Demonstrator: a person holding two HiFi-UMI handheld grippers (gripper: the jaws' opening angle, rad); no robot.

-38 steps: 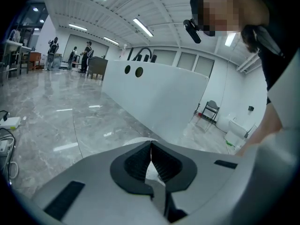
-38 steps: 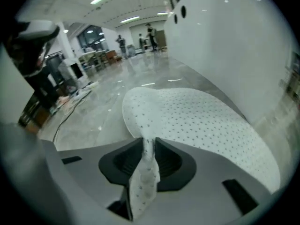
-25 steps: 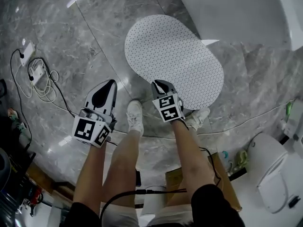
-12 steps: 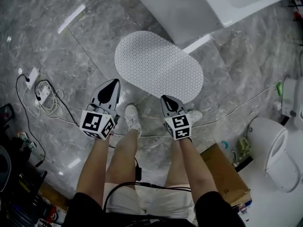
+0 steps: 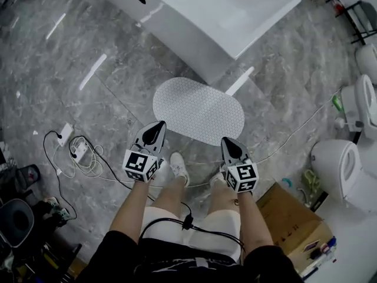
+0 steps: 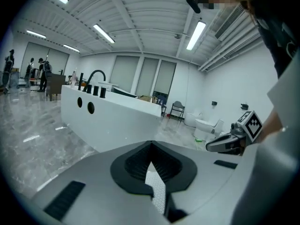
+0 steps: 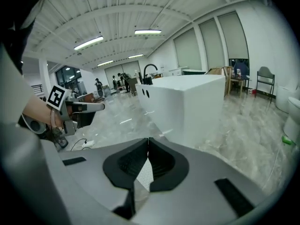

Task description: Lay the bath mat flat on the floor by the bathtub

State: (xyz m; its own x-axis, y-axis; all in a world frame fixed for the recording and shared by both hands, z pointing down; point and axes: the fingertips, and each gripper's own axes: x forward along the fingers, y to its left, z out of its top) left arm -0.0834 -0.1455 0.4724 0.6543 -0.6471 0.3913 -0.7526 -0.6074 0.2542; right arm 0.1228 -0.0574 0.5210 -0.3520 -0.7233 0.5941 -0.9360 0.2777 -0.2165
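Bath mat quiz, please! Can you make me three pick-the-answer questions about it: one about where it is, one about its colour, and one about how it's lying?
1. Where is the bath mat?
A) on a cardboard box
B) on the floor beside the bathtub
C) on a toilet

2. What colour is the mat?
A) white
B) red
C) black

3. How is the mat lying?
A) rolled up
B) folded in half
C) spread flat

Answers:
1 B: the head view shows it on the grey floor right next to the white tub.
2 A: it is white with tiny dots all over.
3 C: its whole oval outline shows, with no fold or roll.
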